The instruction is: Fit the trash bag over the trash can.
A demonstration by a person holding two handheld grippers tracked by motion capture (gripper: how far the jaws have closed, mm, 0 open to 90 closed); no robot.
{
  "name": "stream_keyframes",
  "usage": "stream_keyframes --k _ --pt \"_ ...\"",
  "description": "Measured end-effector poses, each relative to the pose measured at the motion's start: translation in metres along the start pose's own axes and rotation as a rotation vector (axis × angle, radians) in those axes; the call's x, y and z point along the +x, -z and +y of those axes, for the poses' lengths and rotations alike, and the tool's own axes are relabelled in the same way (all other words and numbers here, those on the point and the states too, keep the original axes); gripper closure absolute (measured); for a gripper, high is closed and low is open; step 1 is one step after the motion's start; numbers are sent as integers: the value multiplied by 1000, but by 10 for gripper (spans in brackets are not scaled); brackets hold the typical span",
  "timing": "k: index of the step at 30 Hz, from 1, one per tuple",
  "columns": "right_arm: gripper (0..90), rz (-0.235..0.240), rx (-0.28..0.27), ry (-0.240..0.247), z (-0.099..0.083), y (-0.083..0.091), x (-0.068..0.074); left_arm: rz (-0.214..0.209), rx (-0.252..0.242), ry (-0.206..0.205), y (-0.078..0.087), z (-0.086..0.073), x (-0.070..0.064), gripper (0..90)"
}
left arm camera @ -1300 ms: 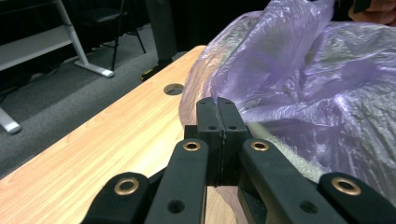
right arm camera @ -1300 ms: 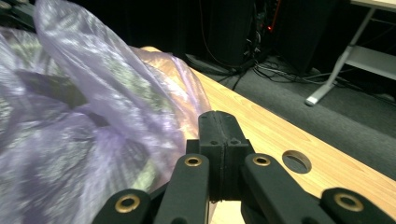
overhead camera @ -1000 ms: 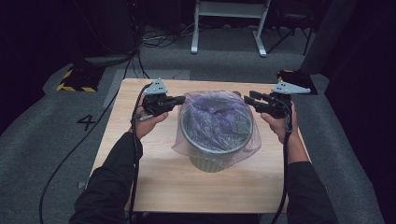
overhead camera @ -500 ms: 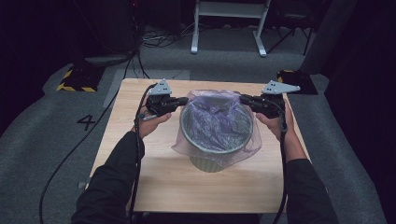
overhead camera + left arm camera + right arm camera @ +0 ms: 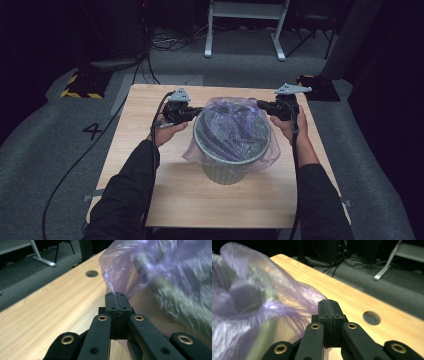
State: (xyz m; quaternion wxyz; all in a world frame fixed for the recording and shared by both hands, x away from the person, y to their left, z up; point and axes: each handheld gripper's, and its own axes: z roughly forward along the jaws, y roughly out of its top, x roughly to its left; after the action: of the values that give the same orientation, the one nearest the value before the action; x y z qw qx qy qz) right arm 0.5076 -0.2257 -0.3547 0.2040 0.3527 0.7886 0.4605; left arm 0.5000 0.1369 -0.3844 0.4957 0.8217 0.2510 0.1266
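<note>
A grey-green ribbed bin (image 5: 225, 172) stands on the middle of the wooden table (image 5: 140, 130). A thin purple plastic bag (image 5: 231, 127) lines it and drapes over its rim. My left gripper (image 5: 199, 109) is shut on the bag's edge at the bin's far left. In the left gripper view the film (image 5: 130, 272) runs out from between the closed jaws of the left gripper (image 5: 115, 293). My right gripper (image 5: 260, 104) is shut on the bag's edge at the far right. In the right gripper view the bag (image 5: 262, 297) stretches from the right gripper (image 5: 327, 302).
A round cable hole (image 5: 91, 273) pierces the tabletop near its far edge; another such hole (image 5: 371, 317) shows in the right gripper view. Cables (image 5: 95, 150) trail off the table's left side onto grey carpet. A white frame stand (image 5: 245, 25) sits beyond the table.
Both grippers have moved inward and toward the far rim of the bin, drawing the bag's edges with them. Both stay shut on the bag.
</note>
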Motion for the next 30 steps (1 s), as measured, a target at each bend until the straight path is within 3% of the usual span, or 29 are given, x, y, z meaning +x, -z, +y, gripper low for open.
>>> stream_keyframes --k 6,9,12,16,18,20,22,25,30 --pt "880 27 16 -26 -20 -4 3 -4 9 15 5 -18 0 897" --pt "785 49 8 -29 -32 -1 5 -13 11 15 10 -28 -3 886" --pt "653 22 -5 -38 -39 6 4 -5 -11 22 21 -37 -6 748" --pt "517 -6 -34 -39 -43 24 -1 25 -32 31 39 -45 -9 475" --pt "451 -20 -37 -17 -45 37 -3 24 -46 37 52 -49 -12 355" --pt "418 -22 -53 -11 -47 50 -5 54 -60 6 68 -54 -18 271" --pt "380 -35 -72 4 -50 64 -7 64 -66 -10 80 -57 -22 248" --pt "329 -27 -95 36 -56 87 -5 38 -84 -51 100 -62 -34 199" --pt "252 3 -135 114 -69 121 13 -95 -104 -98 112 -68 -65 160"
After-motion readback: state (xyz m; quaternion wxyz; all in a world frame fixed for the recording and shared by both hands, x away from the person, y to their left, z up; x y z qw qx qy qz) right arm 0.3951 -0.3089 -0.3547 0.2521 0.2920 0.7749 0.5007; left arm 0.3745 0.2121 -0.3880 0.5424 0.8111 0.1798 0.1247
